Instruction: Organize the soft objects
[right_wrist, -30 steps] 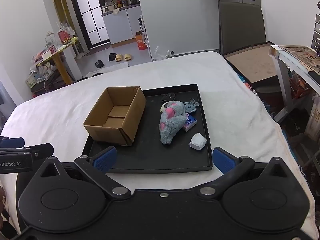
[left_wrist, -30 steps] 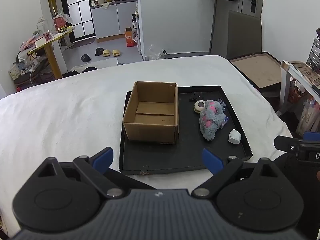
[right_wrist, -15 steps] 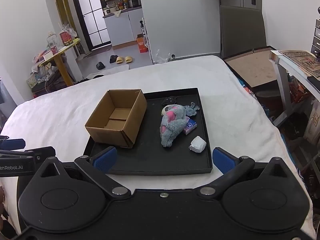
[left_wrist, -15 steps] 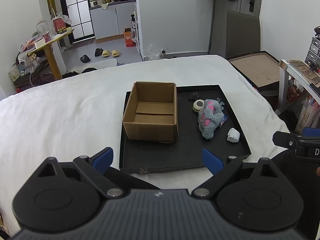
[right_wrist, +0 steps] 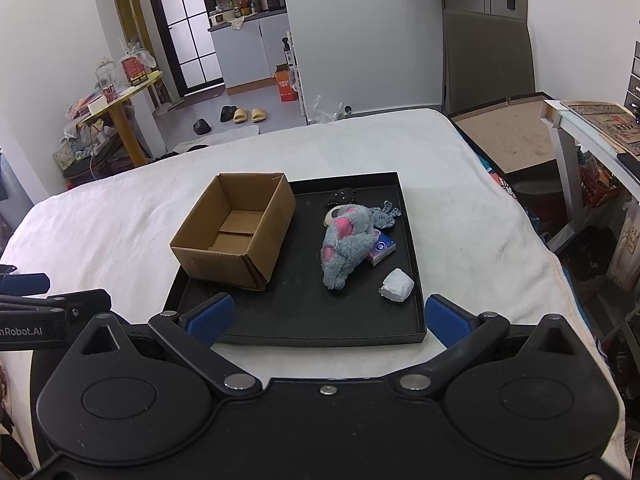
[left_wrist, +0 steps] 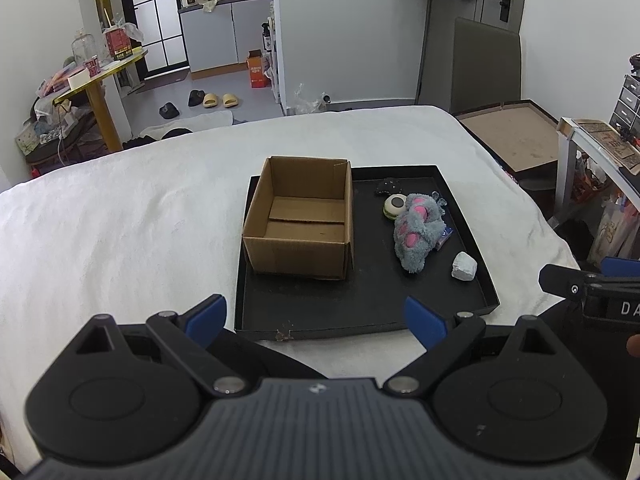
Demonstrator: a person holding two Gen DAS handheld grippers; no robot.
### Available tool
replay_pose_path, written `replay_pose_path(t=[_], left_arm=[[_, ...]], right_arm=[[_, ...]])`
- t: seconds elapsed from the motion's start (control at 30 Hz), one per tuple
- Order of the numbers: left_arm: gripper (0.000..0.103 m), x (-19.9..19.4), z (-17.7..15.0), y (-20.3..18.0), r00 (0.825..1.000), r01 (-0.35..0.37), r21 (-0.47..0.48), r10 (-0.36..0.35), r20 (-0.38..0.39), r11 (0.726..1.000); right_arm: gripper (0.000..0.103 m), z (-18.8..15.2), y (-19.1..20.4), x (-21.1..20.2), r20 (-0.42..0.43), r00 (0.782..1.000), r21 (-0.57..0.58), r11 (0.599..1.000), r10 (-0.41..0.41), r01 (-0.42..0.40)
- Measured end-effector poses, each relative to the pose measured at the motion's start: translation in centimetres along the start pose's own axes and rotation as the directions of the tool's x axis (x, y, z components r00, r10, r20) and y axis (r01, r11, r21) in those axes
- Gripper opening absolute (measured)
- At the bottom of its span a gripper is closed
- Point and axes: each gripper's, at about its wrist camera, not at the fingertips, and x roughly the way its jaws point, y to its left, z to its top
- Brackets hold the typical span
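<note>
White bed [left_wrist: 120, 220], one black tray [left_wrist: 360, 312]: one cardboard box [left_wrist: 298, 216], one grey plush [left_wrist: 414, 232]; both grippers' fingers [left_wrist: 206, 314] apart, empty.

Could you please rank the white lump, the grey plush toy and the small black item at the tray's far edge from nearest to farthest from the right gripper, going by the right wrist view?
1. White lump, front right of the tray.
2. Grey plush toy, middle right.
3. Small black item, far edge.
</note>
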Motion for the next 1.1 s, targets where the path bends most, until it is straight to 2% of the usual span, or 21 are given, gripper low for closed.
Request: replay_pose_path(t=[0.47,1.1], left_arm=[[0.095,0.19,-0.12,0.09,1.0,0.012,-0.011,-0.012,-0.011,1.0],[0.095,0.03,-0.11,0.22,1.0,0.018,-0.019,-0.018,-0.006,1.0]], right_arm=[[0.103,-0.11,0.09,0.09,0.006,1.0,0.0,1.0,-0.023,0.023],[0.103,-0.29,0.24,0.21,0.0,1.0,0.011,1.0,-0.01,0.01]])
